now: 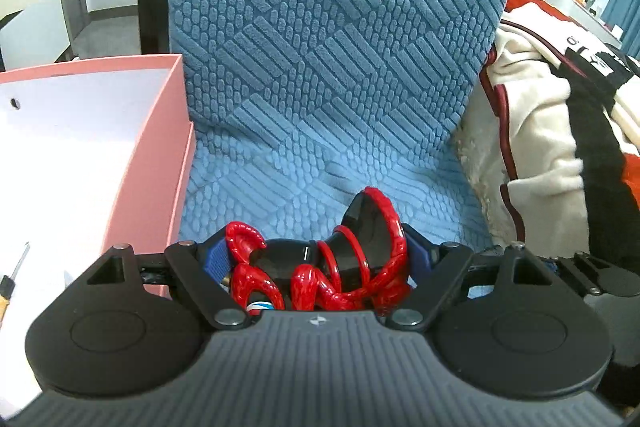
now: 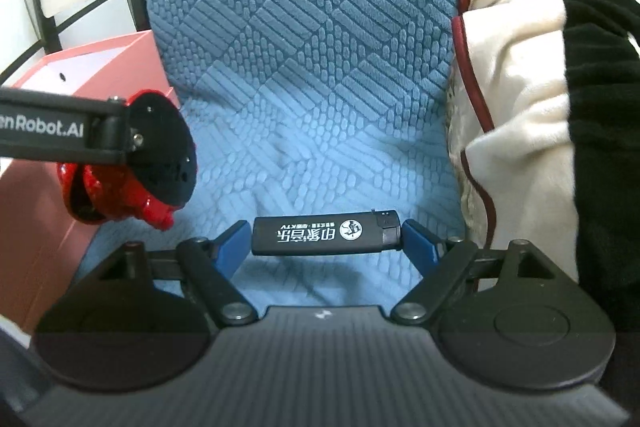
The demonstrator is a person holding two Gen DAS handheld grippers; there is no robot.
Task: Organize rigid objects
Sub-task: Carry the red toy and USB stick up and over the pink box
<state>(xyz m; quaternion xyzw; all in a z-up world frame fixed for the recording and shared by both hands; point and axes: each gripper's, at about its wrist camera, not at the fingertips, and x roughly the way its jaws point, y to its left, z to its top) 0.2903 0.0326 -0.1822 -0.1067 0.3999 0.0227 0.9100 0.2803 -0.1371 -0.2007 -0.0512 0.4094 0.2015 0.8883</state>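
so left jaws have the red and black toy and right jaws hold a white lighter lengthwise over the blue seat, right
Not quite: the lighter is black, with white print, as the right wrist view shows. The rest holds: the right gripper holds it lengthwise over the blue seat, and the left gripper has the red and black toy.

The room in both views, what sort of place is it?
Probably a home, perhaps a bedroom: a chair with a blue textured cover, piled clothes or blankets beside it, and a pink box on the seat.
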